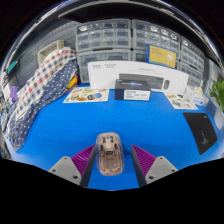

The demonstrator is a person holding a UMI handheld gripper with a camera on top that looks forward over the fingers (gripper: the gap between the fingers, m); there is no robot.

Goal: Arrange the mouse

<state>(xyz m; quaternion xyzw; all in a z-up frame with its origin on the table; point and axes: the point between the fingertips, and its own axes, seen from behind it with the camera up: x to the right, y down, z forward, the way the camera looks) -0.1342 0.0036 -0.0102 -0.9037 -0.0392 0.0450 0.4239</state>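
Hand-held gripper [110, 165] fingers stood at either side of the mouse [109, 153], a pale, pinkish translucent one lying on the blue counter [60, 125]. Whether the purple pads [78, 164] pressed its flanks or merely flanked it, I could not tell.

Judging from this, the main risk was an uneven hold: if only one pad bit, the rounded shell could twist or squirt forward when lifted. A grip low on its curved sides might also let it slide out.

From the left, a checked cloth [42, 80] was heaped at the counter's edge; next to it lay a printed sheet [85, 96], then a black-and-white box [133, 88] near the middle, another sheet [184, 100], and a dark mouse mat [200, 130] at the right, probably where the mouse belonged. Behind ran shelves of grey drawer bins [105, 35].
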